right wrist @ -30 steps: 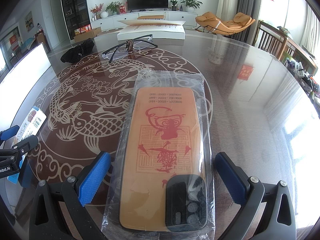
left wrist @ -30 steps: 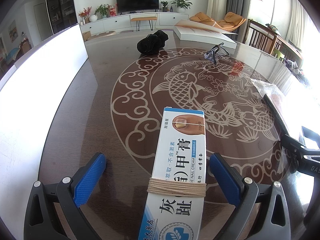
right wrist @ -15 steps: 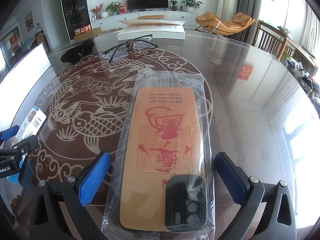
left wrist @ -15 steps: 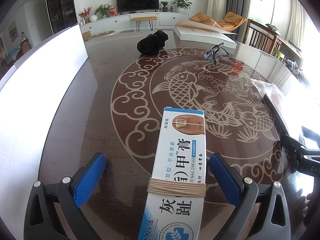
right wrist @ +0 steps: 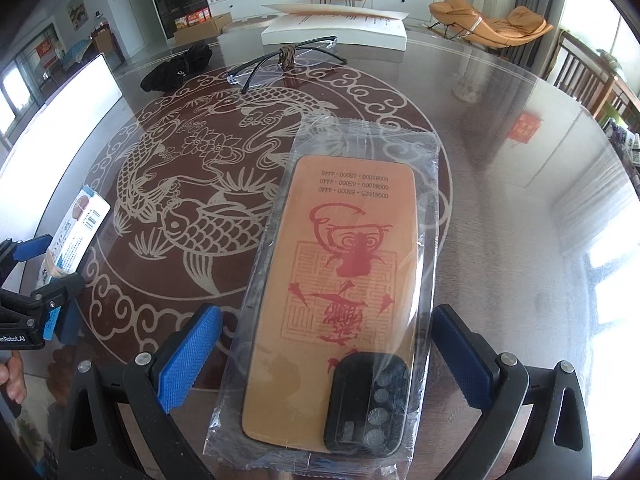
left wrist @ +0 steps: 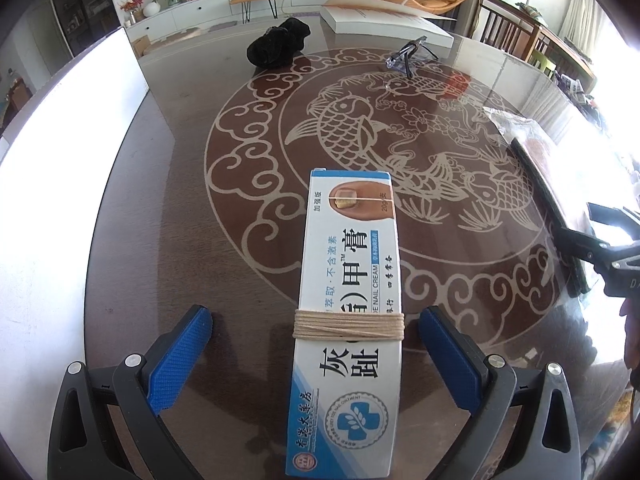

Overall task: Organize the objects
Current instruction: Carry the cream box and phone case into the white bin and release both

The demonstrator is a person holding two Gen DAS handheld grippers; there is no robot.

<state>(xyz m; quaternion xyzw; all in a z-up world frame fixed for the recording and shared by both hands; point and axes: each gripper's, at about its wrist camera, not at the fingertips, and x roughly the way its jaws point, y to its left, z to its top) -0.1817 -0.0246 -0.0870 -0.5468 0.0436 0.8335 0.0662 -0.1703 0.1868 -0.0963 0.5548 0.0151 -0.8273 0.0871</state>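
Observation:
A white and blue nail cream box [left wrist: 348,308] bound with tan string lies flat on the table between the wide-open fingers of my left gripper [left wrist: 316,344], touching neither pad. An orange phone case in a clear plastic bag [right wrist: 340,304] lies flat between the wide-open fingers of my right gripper [right wrist: 326,344]. The box also shows at the left edge of the right wrist view [right wrist: 74,236]. The bagged case shows at the right edge of the left wrist view [left wrist: 548,184].
The round glass-topped table [left wrist: 240,208] has a fish pattern. At its far side lie a black cloth pouch [left wrist: 278,42], a pair of glasses [right wrist: 280,60] and a large white flat box [right wrist: 336,28]. Chairs stand at the right.

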